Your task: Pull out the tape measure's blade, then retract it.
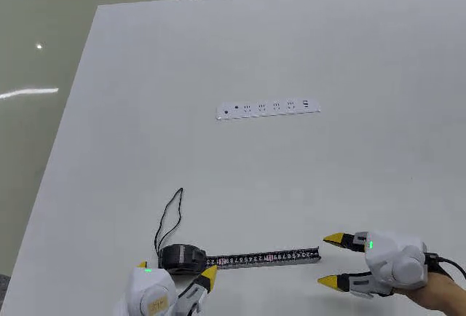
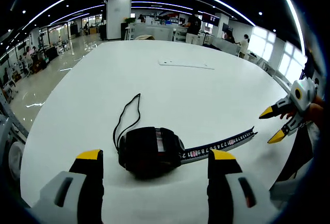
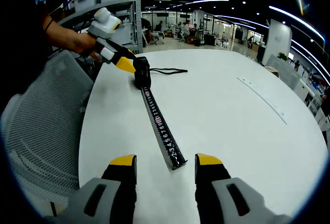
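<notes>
Fingers [image 2: 90,158], black tape measure [image 2: 149,150], blade [image 2: 220,145] out

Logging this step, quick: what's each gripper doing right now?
Left gripper: open, jaws flanking the tape measure, gripping nothing.
Right gripper: open, near the tip of the blade, holding nothing.

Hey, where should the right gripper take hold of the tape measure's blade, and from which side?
Probably the free tip of the blade, approached endwise from the side away from the case. The blade lies flat on the table, so pinch across its narrow width; the open right gripper faces that end.
</notes>
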Action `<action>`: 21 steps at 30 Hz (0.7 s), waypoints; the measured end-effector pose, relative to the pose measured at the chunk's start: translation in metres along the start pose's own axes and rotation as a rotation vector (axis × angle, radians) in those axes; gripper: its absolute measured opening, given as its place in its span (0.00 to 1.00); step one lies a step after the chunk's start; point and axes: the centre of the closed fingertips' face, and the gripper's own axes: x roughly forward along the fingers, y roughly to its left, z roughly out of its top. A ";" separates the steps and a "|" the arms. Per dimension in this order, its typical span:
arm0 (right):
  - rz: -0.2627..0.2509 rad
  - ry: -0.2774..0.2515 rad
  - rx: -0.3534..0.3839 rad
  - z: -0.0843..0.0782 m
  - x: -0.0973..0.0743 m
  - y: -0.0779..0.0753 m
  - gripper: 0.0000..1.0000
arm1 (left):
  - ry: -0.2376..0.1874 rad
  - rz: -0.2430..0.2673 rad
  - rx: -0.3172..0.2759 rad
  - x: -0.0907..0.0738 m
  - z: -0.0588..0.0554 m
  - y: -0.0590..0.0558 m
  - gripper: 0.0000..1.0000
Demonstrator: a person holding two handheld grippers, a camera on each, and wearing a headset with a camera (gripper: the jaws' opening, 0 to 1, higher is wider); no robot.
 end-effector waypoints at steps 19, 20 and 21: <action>0.122 0.028 -0.114 -0.015 0.023 -0.014 0.27 | 0.012 0.019 -0.031 0.009 -0.003 0.005 0.77; 0.124 0.032 -0.117 -0.017 0.024 -0.015 0.26 | 0.011 0.019 -0.032 0.009 -0.002 0.004 0.77; 0.127 0.035 -0.118 -0.018 0.026 -0.015 0.26 | 0.011 0.019 -0.032 0.010 -0.002 0.004 0.77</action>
